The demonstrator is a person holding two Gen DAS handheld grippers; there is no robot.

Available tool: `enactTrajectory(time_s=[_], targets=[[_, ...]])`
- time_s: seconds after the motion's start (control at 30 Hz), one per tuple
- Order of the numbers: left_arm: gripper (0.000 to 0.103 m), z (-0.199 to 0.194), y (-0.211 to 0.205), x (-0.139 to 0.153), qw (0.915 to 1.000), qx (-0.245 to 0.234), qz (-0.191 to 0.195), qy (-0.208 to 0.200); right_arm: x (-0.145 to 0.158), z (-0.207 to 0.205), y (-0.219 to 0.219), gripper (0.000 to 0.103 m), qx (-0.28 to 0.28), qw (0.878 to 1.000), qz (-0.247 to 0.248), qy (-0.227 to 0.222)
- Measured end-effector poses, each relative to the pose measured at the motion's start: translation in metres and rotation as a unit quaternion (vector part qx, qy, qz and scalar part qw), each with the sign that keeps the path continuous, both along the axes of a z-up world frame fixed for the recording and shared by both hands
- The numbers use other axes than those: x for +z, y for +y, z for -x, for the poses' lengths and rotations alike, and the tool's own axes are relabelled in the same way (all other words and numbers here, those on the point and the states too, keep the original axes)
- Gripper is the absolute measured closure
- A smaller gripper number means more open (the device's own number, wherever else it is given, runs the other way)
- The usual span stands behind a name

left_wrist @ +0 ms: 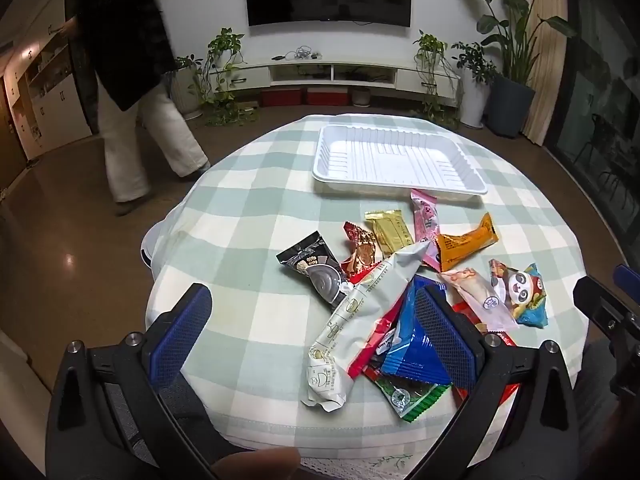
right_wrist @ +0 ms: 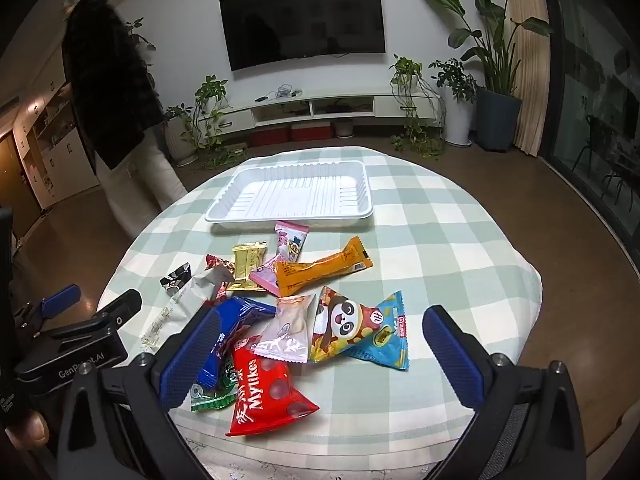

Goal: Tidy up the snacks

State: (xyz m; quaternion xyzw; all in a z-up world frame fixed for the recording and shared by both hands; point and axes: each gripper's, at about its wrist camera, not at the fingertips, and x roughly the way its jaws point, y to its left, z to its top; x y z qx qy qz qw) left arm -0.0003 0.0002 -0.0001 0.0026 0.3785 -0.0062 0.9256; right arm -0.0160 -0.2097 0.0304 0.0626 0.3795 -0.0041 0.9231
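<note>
White and ribbed, the tray point(right_wrist: 290, 196) at the far side of the checked surface point(right_wrist: 460, 240) holds nothing, all the snack packets point(right_wrist: 296, 300) lie heaped just near of it, and both left tongs point(left_wrist: 316, 332) and right tongs point(right_wrist: 320, 356) gape wide, empty

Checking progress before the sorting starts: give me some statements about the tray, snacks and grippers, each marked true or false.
1. The white tray holds no snacks. True.
2. The right gripper grips the red Mylikes bag. False: its fingers are spread and hold nothing.
3. The orange packet lies between tray and panda bag. True.
4. The left gripper is shut. False: it is open above the pile.
5. The tablecloth is plain red. False: green-and-white checks.
</note>
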Motion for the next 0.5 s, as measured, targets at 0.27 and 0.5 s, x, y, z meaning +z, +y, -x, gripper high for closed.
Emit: enactTrajectory(time_s=[0.27, 0.5], targets=[[0.0, -0.004, 0.003, -0.014, 0.9999, 0.006, -0.01, 0.005, -0.001, -0.002, -0.002, 0.0, 0.0, 1.0, 0.005, -0.001], [0.0, -0.006, 0.003, -0.008, 0.9998, 0.008, -0.014, 0.009, -0.003, -0.001, 0.001, 0.0, 0.0, 1.0, 0.007, -0.002]])
